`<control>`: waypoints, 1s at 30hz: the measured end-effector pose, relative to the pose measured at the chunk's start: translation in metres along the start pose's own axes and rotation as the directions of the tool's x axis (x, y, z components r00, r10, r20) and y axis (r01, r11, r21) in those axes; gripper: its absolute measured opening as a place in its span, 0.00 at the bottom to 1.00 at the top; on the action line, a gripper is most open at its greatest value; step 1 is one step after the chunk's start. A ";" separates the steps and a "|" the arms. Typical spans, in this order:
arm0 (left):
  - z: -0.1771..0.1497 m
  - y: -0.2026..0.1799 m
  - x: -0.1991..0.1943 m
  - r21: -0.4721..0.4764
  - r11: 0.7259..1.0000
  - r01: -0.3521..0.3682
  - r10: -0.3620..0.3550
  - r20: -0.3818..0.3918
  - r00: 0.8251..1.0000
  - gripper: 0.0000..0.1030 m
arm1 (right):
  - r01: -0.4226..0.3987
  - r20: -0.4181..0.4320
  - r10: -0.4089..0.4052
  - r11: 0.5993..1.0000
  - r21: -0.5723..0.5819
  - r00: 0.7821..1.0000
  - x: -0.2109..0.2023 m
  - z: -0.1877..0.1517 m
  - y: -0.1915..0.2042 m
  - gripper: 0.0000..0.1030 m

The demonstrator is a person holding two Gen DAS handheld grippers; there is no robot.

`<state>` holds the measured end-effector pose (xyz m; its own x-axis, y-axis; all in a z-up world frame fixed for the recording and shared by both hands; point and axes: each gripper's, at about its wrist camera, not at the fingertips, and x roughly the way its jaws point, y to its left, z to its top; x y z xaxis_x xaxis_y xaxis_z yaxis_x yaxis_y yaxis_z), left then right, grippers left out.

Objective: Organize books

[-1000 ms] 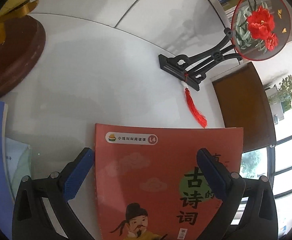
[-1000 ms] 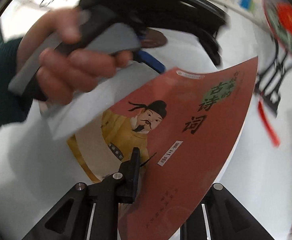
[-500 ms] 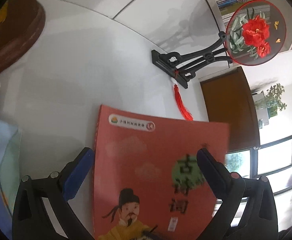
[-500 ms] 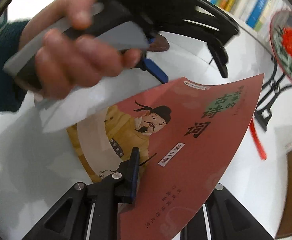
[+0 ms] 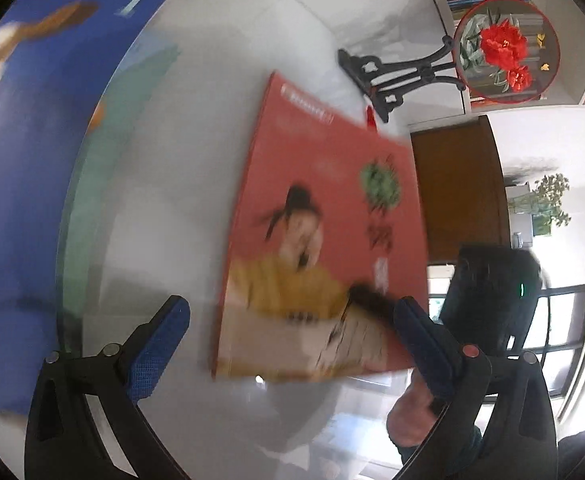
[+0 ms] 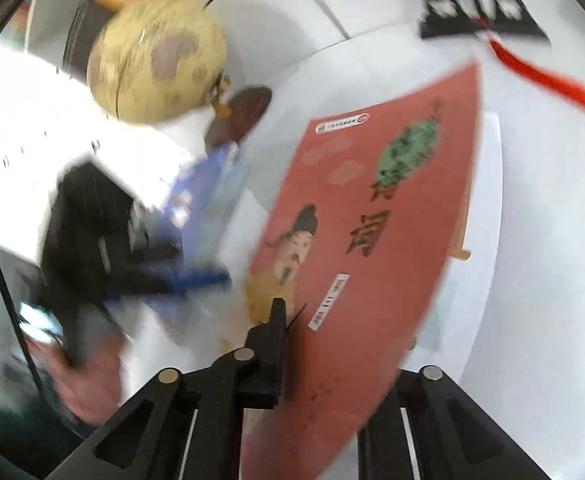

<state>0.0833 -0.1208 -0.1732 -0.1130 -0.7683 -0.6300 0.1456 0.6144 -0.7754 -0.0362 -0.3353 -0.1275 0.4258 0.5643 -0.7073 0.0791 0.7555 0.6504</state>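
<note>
A thin red book (image 5: 324, 220) with a drawn figure in yellow robes hangs lifted and tilted over the white table (image 5: 196, 120). My right gripper (image 6: 288, 320) has the red book (image 6: 372, 240) by its lower edge; its jaws are closing with the cover pinched between them. Its far finger is hidden behind the cover. In the left wrist view the right gripper (image 5: 376, 304) shows as a dark blur at the book's lower right corner. My left gripper (image 5: 290, 312) stands open, its blue pads (image 5: 164, 340) apart with nothing between them. A blue book (image 5: 20, 160) lies at the left.
A pale green book (image 5: 124, 120) peeks from under the blue one. A globe (image 6: 156, 60) on a brown wooden base (image 6: 240, 112) stands at the back. A black fan stand (image 5: 396, 76) with a round embroidered fan (image 5: 504, 48) and red tassel (image 6: 540, 76) sits far right. Shelves of books line the wall.
The left gripper has drawn away from the red book towards the blue book, staying open. The right gripper has rolled, and the red book has turned with it.
</note>
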 end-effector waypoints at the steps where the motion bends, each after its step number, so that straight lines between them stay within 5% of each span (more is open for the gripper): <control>1: -0.004 0.002 0.000 -0.012 1.000 0.012 -0.012 -0.005 1.000 0.99 | -0.034 0.003 0.034 0.998 0.050 0.999 -0.002 0.002 -0.003 0.10; 6: -0.015 0.009 0.004 -0.071 0.992 0.104 -0.105 -0.018 0.994 0.99 | -0.186 0.036 0.182 0.952 0.243 0.983 -0.011 0.014 -0.014 0.10; 9: -0.012 0.010 0.011 -0.094 0.983 0.158 -0.160 -0.015 0.987 0.99 | -0.289 0.073 0.281 0.891 0.351 0.957 -0.015 0.021 -0.022 0.10; 14: 0.008 0.000 0.020 -0.080 0.973 0.216 -0.215 0.021 0.976 0.99 | -0.324 0.078 0.322 0.848 0.420 0.944 -0.009 0.030 -0.034 0.10; 19: 0.032 -0.007 0.026 -0.043 0.974 0.224 -0.223 0.024 0.975 0.99 | -0.237 0.008 0.254 0.890 0.389 0.967 0.004 0.034 -0.042 0.09; 23: 0.032 -0.021 0.038 -0.002 0.977 0.212 -0.212 -0.006 0.977 0.99 | -0.021 -0.081 0.043 0.967 0.252 0.996 0.013 0.040 -0.033 0.09; 26: 0.023 -0.026 0.036 0.001 0.973 0.230 -0.230 0.004 0.973 0.99 | 0.116 -0.085 -0.106 0.987 0.113 0.991 0.014 0.038 -0.016 0.11; 30: 0.014 -0.032 0.023 0.018 0.967 0.254 -0.254 0.016 0.967 0.99 | 0.261 -0.006 -0.264 0.958 -0.119 0.965 0.007 0.030 0.022 0.12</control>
<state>0.0897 -0.1609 -0.1624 -0.1304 -0.9020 -0.4116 0.1300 0.3960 -0.9090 -0.0049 -0.3252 -0.1100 0.3849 0.3470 -0.8552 0.0799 0.9106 0.4054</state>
